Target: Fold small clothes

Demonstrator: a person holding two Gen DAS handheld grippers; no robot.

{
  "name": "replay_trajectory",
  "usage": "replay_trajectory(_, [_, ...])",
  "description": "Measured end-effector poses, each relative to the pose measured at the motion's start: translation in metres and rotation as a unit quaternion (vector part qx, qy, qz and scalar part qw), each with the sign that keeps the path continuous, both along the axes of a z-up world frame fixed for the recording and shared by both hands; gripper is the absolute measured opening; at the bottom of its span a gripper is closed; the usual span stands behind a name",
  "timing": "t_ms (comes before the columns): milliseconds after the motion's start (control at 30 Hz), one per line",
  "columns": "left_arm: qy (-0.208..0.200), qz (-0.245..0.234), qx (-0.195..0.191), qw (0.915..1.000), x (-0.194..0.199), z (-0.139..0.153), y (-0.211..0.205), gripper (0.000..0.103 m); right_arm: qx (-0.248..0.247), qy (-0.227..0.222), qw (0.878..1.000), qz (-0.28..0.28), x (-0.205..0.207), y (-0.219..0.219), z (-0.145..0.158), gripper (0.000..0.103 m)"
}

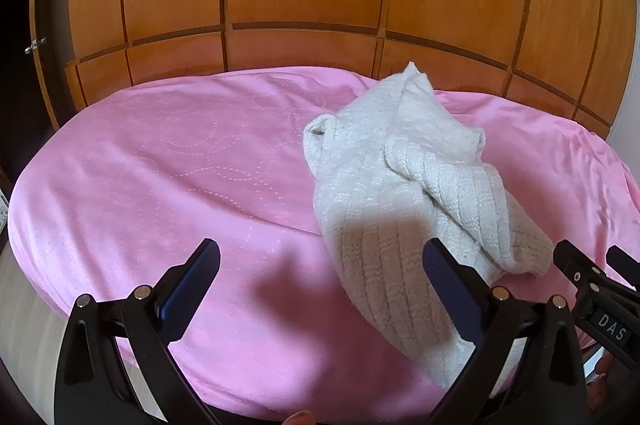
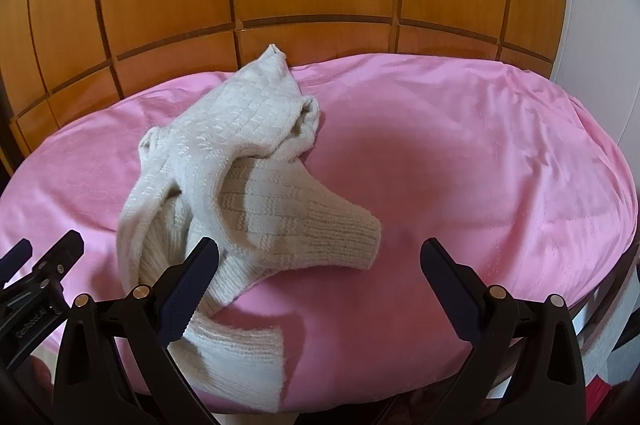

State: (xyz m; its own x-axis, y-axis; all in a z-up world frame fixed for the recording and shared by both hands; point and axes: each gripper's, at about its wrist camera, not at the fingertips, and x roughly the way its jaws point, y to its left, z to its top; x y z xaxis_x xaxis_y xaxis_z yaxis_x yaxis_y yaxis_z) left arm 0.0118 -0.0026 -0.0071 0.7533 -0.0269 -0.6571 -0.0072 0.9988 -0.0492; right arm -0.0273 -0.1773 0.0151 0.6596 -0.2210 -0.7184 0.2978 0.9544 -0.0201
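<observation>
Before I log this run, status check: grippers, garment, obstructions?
Left gripper open, empty. Right gripper open, empty. Cream knit sweater crumpled on pink bedspread, unfolded. Nothing in the way.

Cream cable-knit sweater (image 1: 384,185), crumpled and unfolded, sleeves twisted over the body, lying on pink bedspread (image 1: 160,185)

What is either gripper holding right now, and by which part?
Nothing. Left gripper and right gripper are open above the crumpled cream knitted sweater.

Left hand-held gripper (image 1: 322,257) fingers spread wide, right hand-held gripper (image 2: 320,257) likewise, side by side
</observation>
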Motion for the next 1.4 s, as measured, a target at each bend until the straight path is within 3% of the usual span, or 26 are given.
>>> replay_trajectory(400, [0.022,-0.008,0.002,0.9997,0.011,-0.01,-0.004,0.101,0.011,0.014,1.0,0.003,0.01,-0.005,-0.003,0.1])
replay_trajectory(667, [0.057,-0.034,0.015,0.9977,0.02,-0.02,-0.011,0.101,0.082,0.015,0.994,0.064,0.016,-0.013,-0.013,0.1])
replay_trajectory(733, [0.078,-0.041,0.0,0.9961,0.025,-0.023,-0.008,0.101,0.081,0.02,0.994,0.071,0.019,-0.014,-0.014,0.1])
replay_trajectory(900, [0.067,-0.096,-0.048,0.992,0.02,-0.02,-0.003,0.1,0.103,0.025,0.989,0.099,0.035,-0.021,-0.009,0.1])
replay_trajectory(933, [0.069,-0.116,-0.06,0.989,0.018,-0.021,-0.006,0.094,0.1,0.022,0.989,0.107,0.039,-0.018,-0.007,0.098])
replay_trajectory(1067, [0.104,-0.17,-0.066,0.9777,0.019,-0.035,-0.02,0.075,0.093,0.019,0.985,0.145,0.073,-0.001,-0.003,0.071])
replay_trajectory(1100, [0.119,-0.177,-0.067,0.9745,0.022,-0.042,-0.025,0.07,0.102,0.029,0.982,0.156,0.083,0.002,-0.007,0.066])
replay_trajectory(1200, [0.151,-0.195,-0.077,0.966,0.029,-0.056,-0.031,0.048,0.118,0.074,0.969,0.202,0.113,0.021,-0.03,0.036])
replay_trajectory(1233, [0.158,-0.195,-0.077,0.9648,0.032,-0.058,-0.031,0.029,0.119,0.085,0.966,0.215,0.118,0.027,-0.035,0.018])
replay_trajectory(1267, [0.161,-0.196,-0.082,0.964,0.034,-0.059,-0.03,0.012,0.117,0.094,0.961,0.231,0.122,0.033,-0.038,0.008])
replay_trajectory(1400, [0.134,-0.181,-0.128,0.9658,0.041,-0.041,-0.004,0.01,0.082,0.042,0.972,0.218,0.12,0.016,-0.005,0.006])
